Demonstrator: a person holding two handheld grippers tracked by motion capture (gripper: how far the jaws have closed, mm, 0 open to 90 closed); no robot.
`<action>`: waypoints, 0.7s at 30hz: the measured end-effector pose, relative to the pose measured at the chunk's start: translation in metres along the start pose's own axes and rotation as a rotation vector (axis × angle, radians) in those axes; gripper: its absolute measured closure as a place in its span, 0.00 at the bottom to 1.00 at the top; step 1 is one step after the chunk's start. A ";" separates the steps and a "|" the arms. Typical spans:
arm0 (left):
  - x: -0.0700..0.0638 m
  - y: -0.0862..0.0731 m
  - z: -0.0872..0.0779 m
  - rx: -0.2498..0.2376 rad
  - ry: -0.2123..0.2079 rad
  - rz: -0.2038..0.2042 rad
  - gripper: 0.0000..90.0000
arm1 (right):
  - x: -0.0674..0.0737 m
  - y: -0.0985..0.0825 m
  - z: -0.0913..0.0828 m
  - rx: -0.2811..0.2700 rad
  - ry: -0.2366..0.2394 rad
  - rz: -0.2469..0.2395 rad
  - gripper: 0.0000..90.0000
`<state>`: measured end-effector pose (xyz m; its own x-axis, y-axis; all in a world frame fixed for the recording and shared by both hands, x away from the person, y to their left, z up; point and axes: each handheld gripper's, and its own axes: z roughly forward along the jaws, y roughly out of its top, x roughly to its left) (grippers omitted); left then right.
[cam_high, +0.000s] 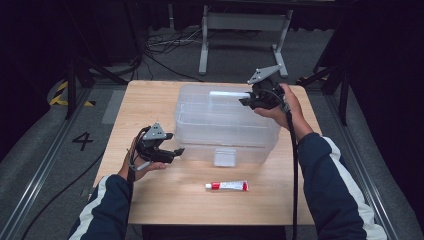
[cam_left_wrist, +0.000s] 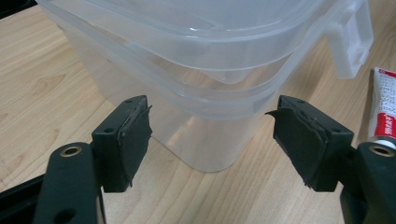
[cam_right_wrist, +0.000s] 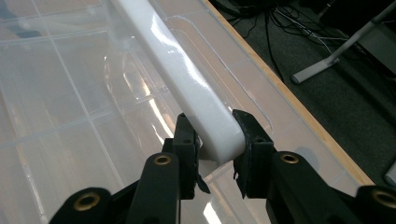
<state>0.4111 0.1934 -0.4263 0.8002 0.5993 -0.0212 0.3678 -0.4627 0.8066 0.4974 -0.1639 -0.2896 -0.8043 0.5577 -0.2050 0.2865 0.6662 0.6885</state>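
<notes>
The table (cam_high: 150, 200) is light wood with a big clear bin (cam_high: 225, 125) sitting across its middle, lid on. The bin has a white handle (cam_right_wrist: 187, 88) along the far side of the lid, and a clasp (cam_high: 224, 157) hangs on the near wall.

The right gripper (cam_right_wrist: 215, 144) is over the far right corner of the bin, jaws closed on the end of that handle, one pad on each side and touching it (looks like a firm pinch).

The left gripper (cam_left_wrist: 210, 135) sits low at the bin's near left corner, jaws wide apart with nothing between them; the corner is just ahead of the pads, not touching.

A small white-and-red tube (cam_high: 227, 186) lies flat on the table in front of the bin, near the clasp and well apart from both grippers.
</notes>
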 end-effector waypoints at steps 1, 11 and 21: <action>0.000 0.000 -0.002 -0.005 0.000 0.001 0.32 | -0.001 0.000 0.000 0.000 0.005 0.004 0.81; -0.003 0.003 -0.016 -0.049 -0.001 -0.001 0.43 | -0.005 0.006 -0.001 0.008 -0.004 0.008 0.80; -0.004 0.009 -0.022 -0.098 -0.010 0.016 0.62 | -0.006 0.011 -0.001 0.015 -0.025 -0.006 0.79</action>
<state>0.4006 0.2015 -0.4059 0.8108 0.5852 -0.0133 0.3071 -0.4058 0.8608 0.5045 -0.1604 -0.2798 -0.7929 0.5658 -0.2260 0.2902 0.6769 0.6765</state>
